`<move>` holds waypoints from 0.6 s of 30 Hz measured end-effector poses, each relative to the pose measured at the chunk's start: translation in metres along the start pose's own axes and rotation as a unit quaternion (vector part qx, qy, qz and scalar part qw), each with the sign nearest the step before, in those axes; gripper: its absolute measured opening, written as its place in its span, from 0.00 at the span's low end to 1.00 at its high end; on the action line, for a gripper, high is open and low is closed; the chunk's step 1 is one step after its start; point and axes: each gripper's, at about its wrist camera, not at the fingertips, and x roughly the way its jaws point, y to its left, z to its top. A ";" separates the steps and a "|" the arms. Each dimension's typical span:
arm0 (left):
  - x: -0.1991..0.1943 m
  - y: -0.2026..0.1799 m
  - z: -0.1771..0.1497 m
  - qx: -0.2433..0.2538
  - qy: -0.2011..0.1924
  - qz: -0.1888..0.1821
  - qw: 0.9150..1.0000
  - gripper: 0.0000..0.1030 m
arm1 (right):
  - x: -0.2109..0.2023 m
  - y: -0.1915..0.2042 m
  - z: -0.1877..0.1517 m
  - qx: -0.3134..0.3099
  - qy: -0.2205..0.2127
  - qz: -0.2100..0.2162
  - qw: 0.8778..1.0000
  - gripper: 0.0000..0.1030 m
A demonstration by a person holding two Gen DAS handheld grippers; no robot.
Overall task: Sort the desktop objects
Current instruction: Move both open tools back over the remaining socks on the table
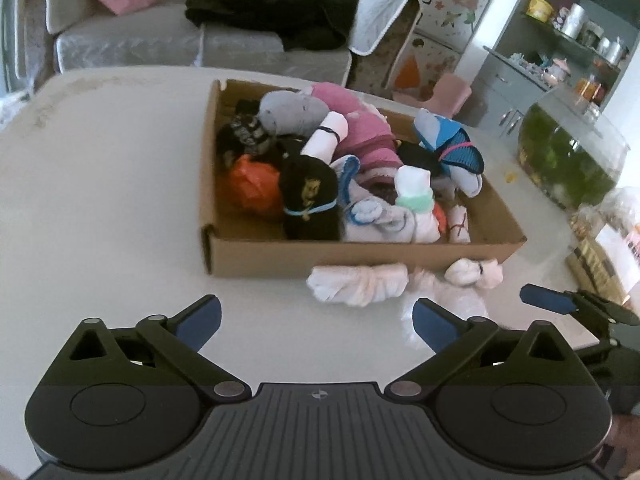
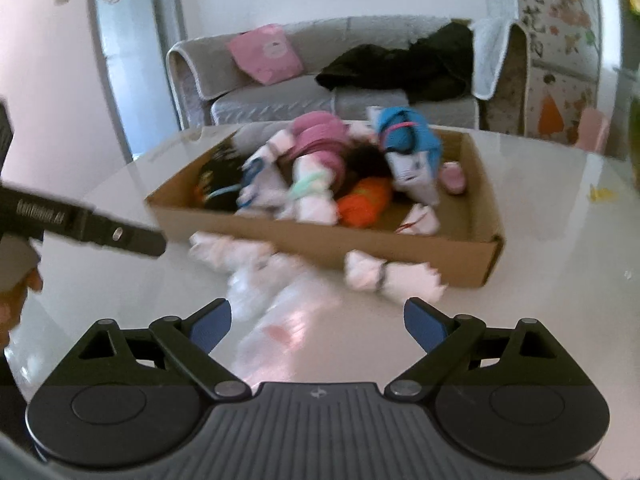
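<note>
Hovering — right hand-held gripper [image 2: 318, 326] open-jawed.

We count one cardboard box [image 1: 344, 250], two grippers, and three white sock bundles [image 1: 356, 284] outside it.

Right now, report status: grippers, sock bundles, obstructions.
Left gripper open, empty. Right gripper open, empty, over white plastic bag. White sock bundles lie outside cardboard box. Nothing blocking.

Grey sofa [image 1: 160, 40] behind table; shelves [image 1: 580, 40] right.
</note>
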 end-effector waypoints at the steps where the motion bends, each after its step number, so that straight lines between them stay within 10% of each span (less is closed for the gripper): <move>1: 0.005 0.000 0.003 -0.007 0.002 -0.005 1.000 1.00 | 0.002 -0.012 0.005 0.021 -0.002 0.003 1.000 0.90; 18: 0.052 -0.002 0.019 -0.047 0.041 -0.074 0.995 1.00 | 0.049 -0.047 0.013 0.073 0.064 0.181 0.979 0.95</move>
